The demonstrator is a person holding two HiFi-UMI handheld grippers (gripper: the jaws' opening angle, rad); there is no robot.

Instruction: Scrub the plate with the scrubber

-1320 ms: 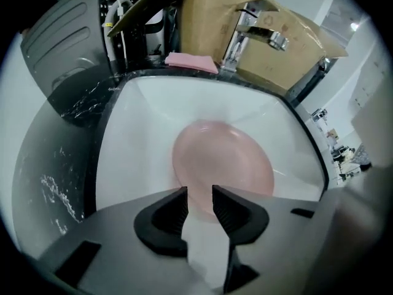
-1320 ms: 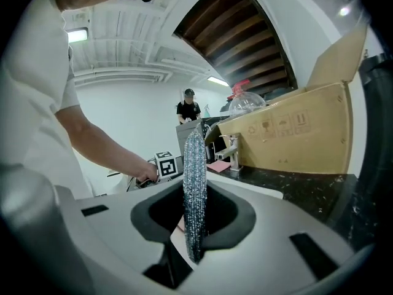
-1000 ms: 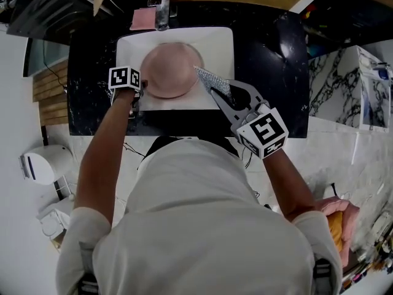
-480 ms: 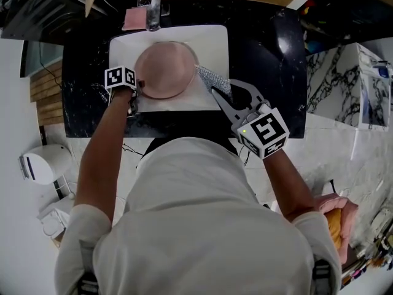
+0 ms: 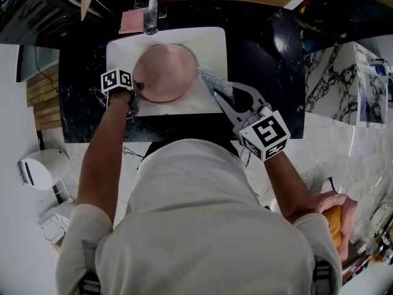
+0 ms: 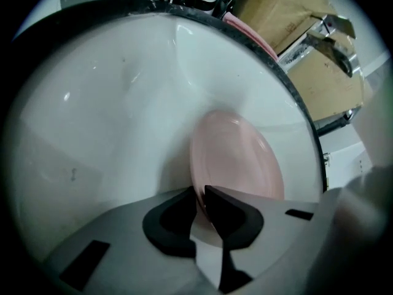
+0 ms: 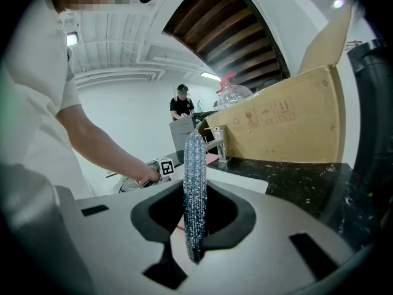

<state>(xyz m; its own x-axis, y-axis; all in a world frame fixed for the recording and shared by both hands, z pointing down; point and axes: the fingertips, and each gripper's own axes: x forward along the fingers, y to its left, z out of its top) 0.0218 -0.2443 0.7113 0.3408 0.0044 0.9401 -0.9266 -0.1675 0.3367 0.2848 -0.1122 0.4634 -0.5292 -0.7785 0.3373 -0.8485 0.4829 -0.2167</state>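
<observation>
A pink plate (image 5: 161,72) lies tilted in the white sink (image 5: 212,48). My left gripper (image 5: 136,86) points steeply down at the plate's left rim. In the left gripper view its jaws have just been closing, and the pads now pinch the rim of the plate (image 6: 236,158) between them at my left gripper (image 6: 200,196). My right gripper (image 5: 219,96) hovers at the sink's right front corner, shut on a silver glittery scrubber (image 5: 215,78). The scrubber (image 7: 194,183) stands on edge between the right gripper's (image 7: 193,204) jaws, apart from the plate.
A chrome faucet (image 5: 147,8) and a pink cloth (image 5: 130,21) sit behind the sink on the black counter (image 5: 264,72). A cardboard box (image 7: 288,121) stands behind the counter. A person (image 7: 182,106) stands far off in the room. A marbled surface (image 5: 344,85) lies to the right.
The left gripper's jaws have closed onto the plate's left rim and the gripper has sunk a little. The right gripper with the scrubber has barely shifted.
</observation>
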